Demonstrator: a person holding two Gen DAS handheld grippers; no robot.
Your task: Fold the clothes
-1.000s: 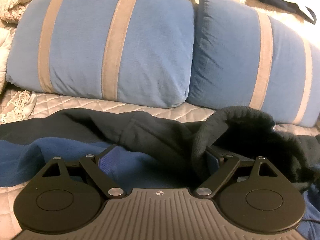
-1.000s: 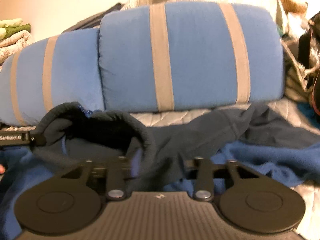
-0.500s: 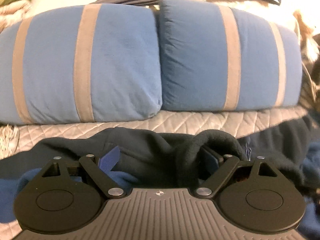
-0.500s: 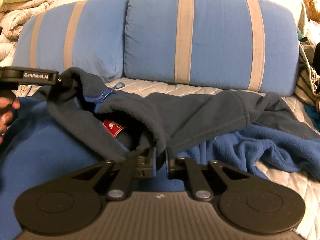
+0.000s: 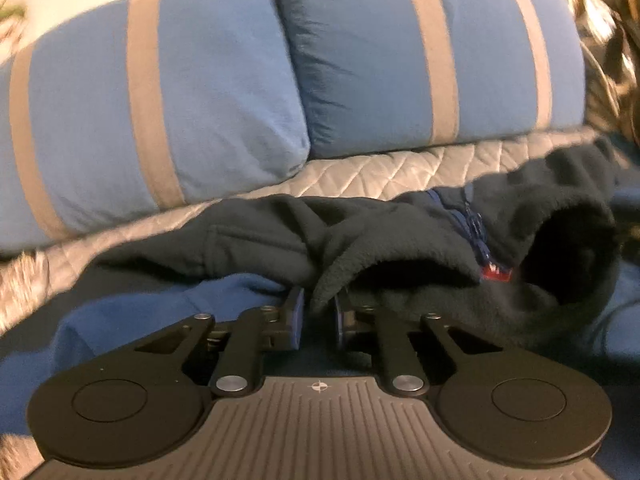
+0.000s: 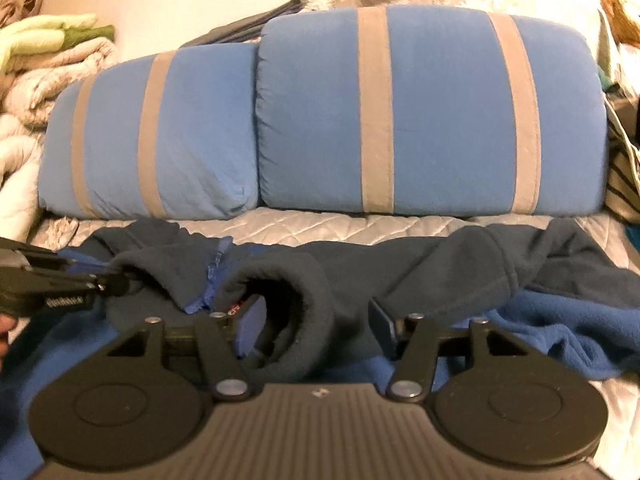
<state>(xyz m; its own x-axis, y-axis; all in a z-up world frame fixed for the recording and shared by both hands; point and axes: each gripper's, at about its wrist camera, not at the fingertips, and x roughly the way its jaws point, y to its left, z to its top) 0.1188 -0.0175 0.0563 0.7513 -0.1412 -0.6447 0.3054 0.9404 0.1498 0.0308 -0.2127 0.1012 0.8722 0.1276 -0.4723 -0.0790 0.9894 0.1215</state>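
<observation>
A navy and blue fleece jacket lies spread on the quilted bed before two striped pillows. The left gripper has its jaws closing, pinching a fold of the dark collar. The right gripper has its jaws opening, spread around the rolled collar edge, not pressing it.

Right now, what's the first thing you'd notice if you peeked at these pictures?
Two big blue pillows with tan stripes leaning side by side at the back of the quilted bedspread. In front of them sprawls a dark navy fleece jacket with a blue zipper, its collar pinched in the closing left gripper while the right gripper is opening around it.
</observation>
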